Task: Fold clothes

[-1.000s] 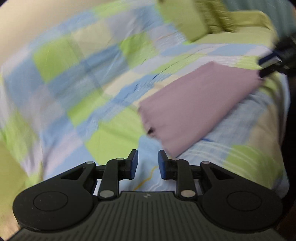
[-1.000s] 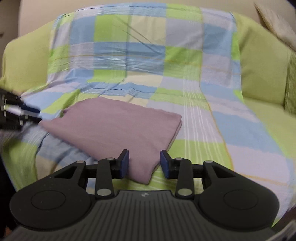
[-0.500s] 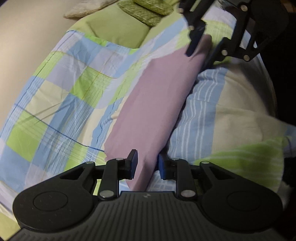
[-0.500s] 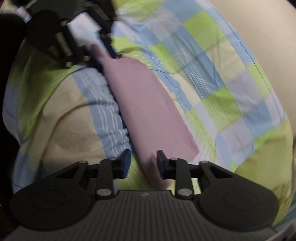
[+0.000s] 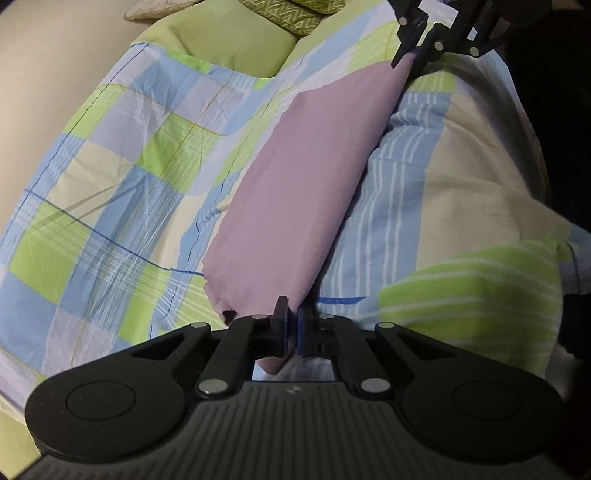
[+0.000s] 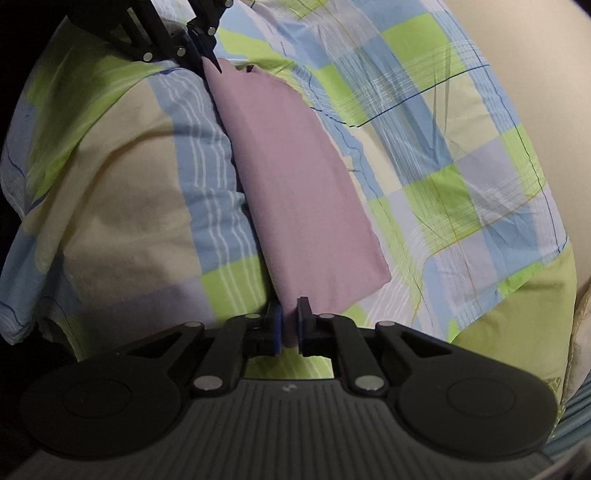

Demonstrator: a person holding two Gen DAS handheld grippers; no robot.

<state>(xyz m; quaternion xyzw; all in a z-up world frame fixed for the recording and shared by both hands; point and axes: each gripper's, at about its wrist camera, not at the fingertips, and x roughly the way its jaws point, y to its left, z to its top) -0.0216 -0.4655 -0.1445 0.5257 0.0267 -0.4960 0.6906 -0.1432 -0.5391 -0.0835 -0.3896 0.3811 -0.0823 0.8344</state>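
We hold the pink garment point(image 5: 295, 184) at mid-frame on the checked sheet point(image 5: 122, 206), left gripper point(image 5: 291, 325) and right gripper point(image 6: 290, 325) each clamped on an end. Only the left view shows green cushions point(image 5: 291, 11) at top. Half a second ago both jaws stood apart.

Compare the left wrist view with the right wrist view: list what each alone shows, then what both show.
Left wrist only: green cushions at the top and a small dark hole at the cloth's near corner.

Right wrist only: a pale cushion edge at the far right.

Both: the folded pink cloth lying on the checked sheet, with the left gripper and right gripper each shut on one end of its front edge, and each gripper visible at the top of the other's view.
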